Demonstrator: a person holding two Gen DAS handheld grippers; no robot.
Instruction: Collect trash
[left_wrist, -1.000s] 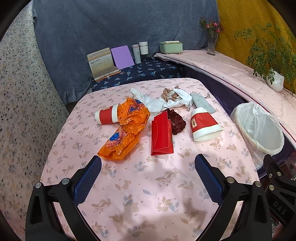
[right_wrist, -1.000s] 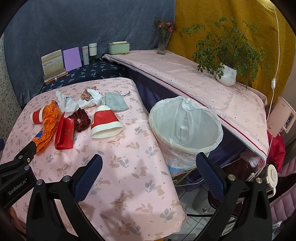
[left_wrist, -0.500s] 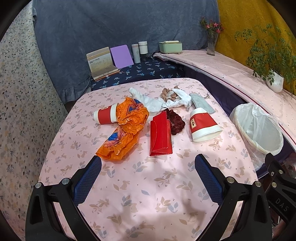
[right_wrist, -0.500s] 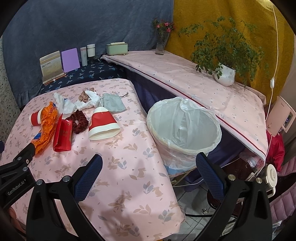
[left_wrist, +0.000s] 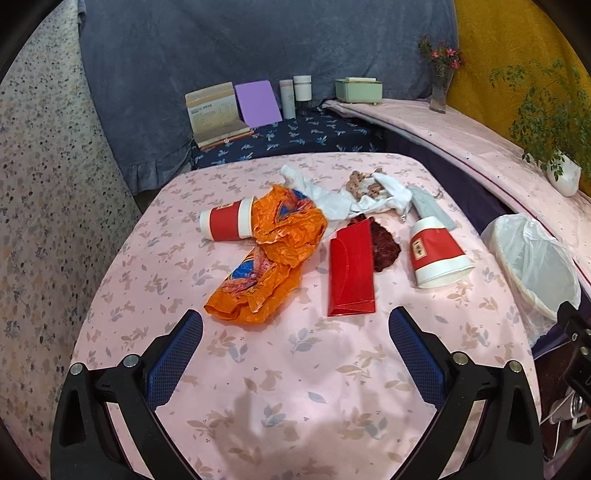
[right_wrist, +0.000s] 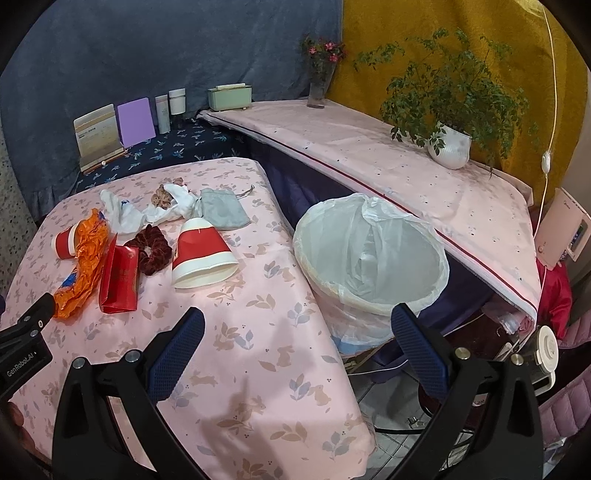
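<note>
With both tools hovering over the near end of the pink tablecloth (left_wrist: 295, 406), I see my left gripper (left_wrist: 295, 328) low in its frame, jaws spread wide and holding nothing, and my right gripper (right_wrist: 297, 325) likewise gaping and empty at the bottom of its own view. Just past the left fingertips lies the crumpled orange wrapper (left_wrist: 273, 251), touching a red paper cup (left_wrist: 227, 223) tipped on its side at centre left. Right of the wrapper sits a flat red packet (left_wrist: 351, 269), its far end overlapping a dark red scrunchie (left_wrist: 384, 243). Further right, a larger red-and-white cup (left_wrist: 437, 253) lies on its side, mouth toward me. Beyond these, white tissue (left_wrist: 332, 197) and a grey pouch (left_wrist: 430, 206) cluster near the table's far edge. Off the table's right side, the lined bin (right_wrist: 369, 258) stands beside the cloth, centre of the right view.
</note>
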